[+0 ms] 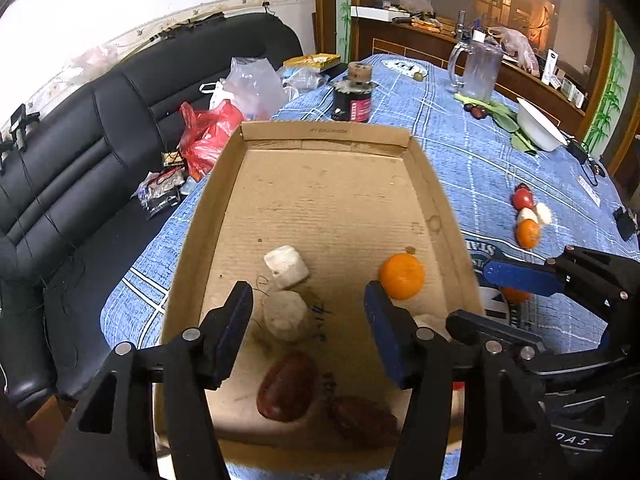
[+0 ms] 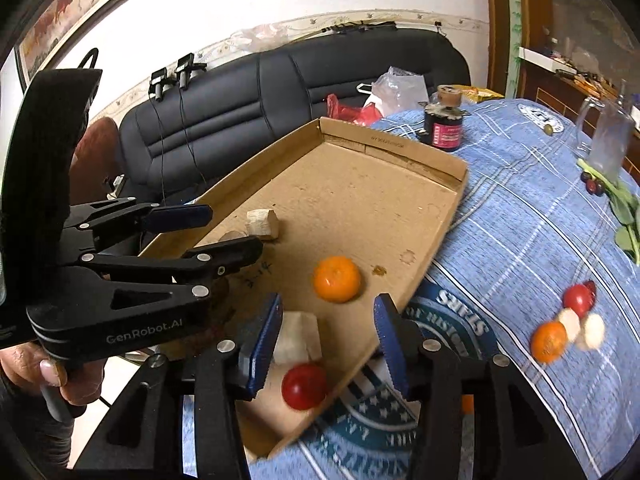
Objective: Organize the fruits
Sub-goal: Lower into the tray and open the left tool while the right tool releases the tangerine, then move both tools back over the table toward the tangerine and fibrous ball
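A shallow cardboard tray lies on the blue tablecloth. In it are an orange mandarin, a white cube, a pale round piece, two dark red dates, a pale chunk and a red tomato. My left gripper is open above the pale round piece and the dates. My right gripper is open over the tray's near corner, above the tomato and pale chunk. More fruit lies loose on the cloth to the right.
A dark jar with a cork lid stands behind the tray. A glass mug, green leaves and a white bowl are at the far right. A black sofa with plastic bags runs along the left.
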`<move>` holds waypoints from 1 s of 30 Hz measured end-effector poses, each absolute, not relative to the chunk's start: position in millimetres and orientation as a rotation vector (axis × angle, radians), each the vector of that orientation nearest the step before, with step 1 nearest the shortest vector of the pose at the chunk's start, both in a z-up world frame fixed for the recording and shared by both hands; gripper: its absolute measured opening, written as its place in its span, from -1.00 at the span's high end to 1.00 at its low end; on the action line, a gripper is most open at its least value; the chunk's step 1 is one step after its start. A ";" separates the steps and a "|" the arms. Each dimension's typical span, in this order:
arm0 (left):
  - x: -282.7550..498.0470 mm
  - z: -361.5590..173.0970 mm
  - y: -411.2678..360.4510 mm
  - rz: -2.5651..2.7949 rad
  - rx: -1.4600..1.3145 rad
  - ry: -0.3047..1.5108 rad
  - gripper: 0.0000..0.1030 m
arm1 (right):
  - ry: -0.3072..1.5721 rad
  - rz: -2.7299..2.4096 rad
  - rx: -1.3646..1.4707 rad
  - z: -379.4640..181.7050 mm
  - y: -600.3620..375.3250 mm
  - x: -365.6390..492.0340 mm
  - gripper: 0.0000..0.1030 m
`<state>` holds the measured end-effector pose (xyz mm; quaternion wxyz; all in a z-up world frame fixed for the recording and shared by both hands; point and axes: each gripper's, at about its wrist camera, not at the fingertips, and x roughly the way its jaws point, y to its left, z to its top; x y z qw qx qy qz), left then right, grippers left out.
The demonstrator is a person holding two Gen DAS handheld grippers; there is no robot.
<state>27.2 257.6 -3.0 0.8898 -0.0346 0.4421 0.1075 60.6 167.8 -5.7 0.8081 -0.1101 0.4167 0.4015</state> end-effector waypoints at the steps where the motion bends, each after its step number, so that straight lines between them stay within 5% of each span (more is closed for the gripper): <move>1: 25.8 -1.5 255.8 0.224 -0.072 0.914 -0.10 | 0.889 0.856 -0.226 -3.9 162.5 57.6 0.05; 30: 5.0 17.2 162.2 0.096 0.003 0.886 -0.17 | 0.884 0.625 -0.054 -1.4 11.8 41.6 0.05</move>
